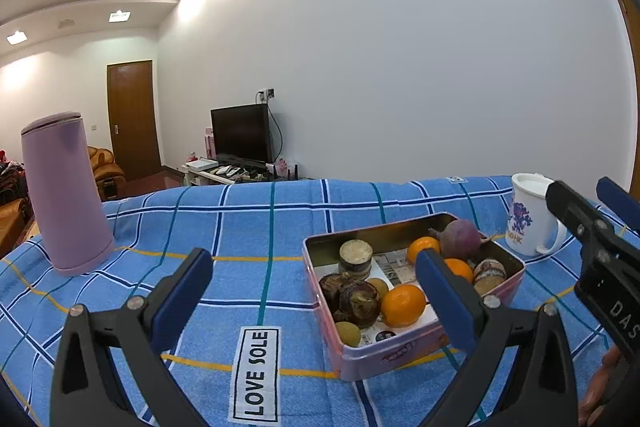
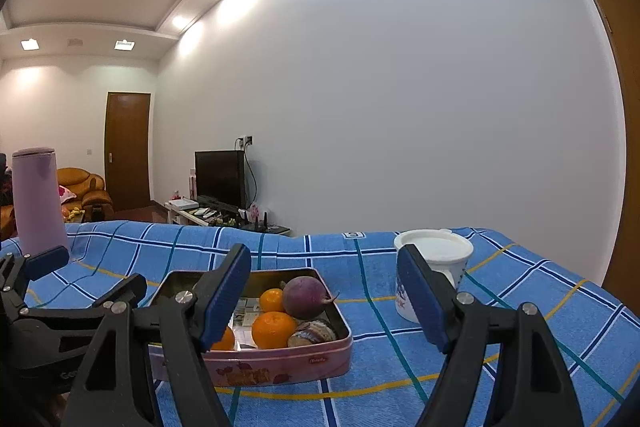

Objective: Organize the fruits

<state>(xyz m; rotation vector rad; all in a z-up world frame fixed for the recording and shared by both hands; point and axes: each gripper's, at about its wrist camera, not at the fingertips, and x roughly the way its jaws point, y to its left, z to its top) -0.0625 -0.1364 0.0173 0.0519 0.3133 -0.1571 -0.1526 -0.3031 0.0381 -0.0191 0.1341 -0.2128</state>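
Both tongs hang wide apart and bare: left gripper (image 1: 314, 275) over the cloth (image 1: 248, 223), right gripper (image 2: 324, 291) above the tin (image 2: 280, 367). Every fruit I can see, oranges (image 1: 403, 305) included, sits in the tin, so I can't judge the stage. Any reach goes in from above, clear of the rim. Left stands a flask (image 1: 66, 195), right a mug (image 2: 434, 267) near the tin.

Lilac flask (image 1: 66, 195), white mug (image 1: 530, 215) on blue cloth (image 1: 248, 219); TV (image 1: 242, 137) bkgd.
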